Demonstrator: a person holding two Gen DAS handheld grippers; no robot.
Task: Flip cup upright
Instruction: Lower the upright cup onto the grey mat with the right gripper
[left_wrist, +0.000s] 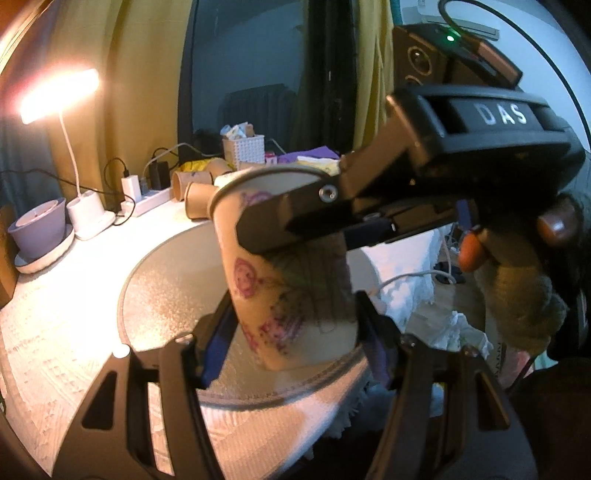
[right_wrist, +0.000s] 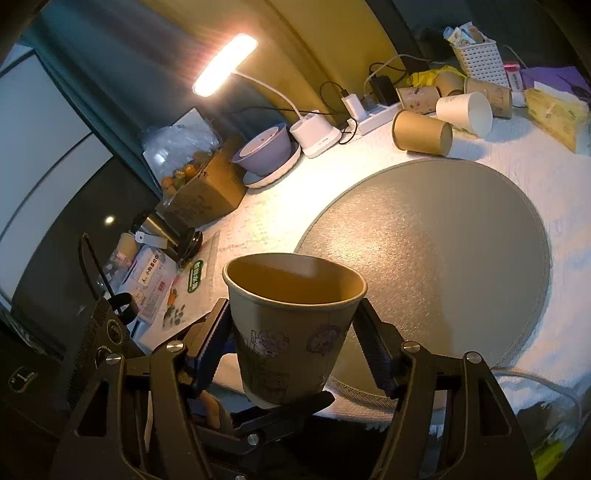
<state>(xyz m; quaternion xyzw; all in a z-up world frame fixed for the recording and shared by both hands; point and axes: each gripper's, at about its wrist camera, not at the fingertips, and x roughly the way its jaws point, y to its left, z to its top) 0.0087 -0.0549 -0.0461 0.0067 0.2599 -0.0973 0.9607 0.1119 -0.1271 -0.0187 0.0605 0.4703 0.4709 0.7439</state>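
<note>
Both claws pinch printed paper cup (right_wrist: 291, 332) — upright.

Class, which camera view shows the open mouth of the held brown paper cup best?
The right wrist view: the brown printed paper cup faces mouth-up, showing the whole rim and inside. The left wrist view shows only its printed side and rim edge, partly hidden behind the right gripper.

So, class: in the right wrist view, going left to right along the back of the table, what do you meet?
Cardboard box → purple bowl → lamp base → power strip → brown cup on its side → white cup on its side → white basket.
</note>
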